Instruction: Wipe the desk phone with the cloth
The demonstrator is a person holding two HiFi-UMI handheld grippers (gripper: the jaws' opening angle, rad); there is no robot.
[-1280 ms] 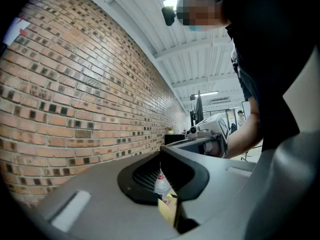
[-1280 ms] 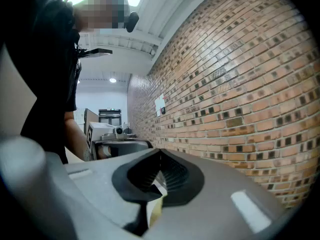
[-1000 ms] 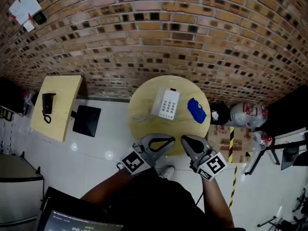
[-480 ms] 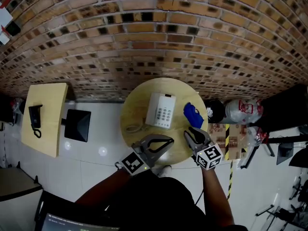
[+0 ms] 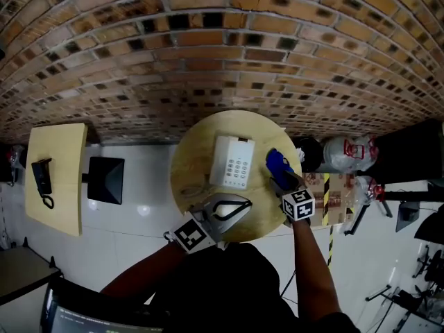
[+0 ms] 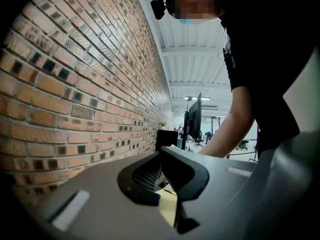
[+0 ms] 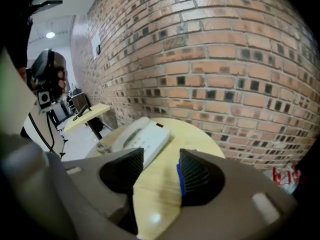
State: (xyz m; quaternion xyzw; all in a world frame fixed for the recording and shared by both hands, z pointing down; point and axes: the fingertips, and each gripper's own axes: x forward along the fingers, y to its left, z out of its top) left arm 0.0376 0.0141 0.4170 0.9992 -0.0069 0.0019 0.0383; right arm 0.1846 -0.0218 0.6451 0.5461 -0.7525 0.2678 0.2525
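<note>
Reached with the right claw (image 5: pixel 283 180) from the bench (image 5: pixel 194 144) edge at 6 o'clock up to the cloth (image 5: pixel 277 162), lying at 3 o'clock of the phone (image 5: pixel 232 161). Was opening those jaws, shut a second before, over bare bench, with a blue cloth edge just beside the right pad and nothing gripped. Kept the left claw (image 5: pixel 232 207) closed and empty at 6 o'clock of the phone. Left the phone mid-bench, untouched. Judged: approach over, pick-up of cloth starting, wiping not yet begun.

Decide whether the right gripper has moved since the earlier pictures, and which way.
Yes. Against the round table, the right gripper has gone forward from the near edge to the blue cloth; its jaws are opening, with nothing gripped.
</note>
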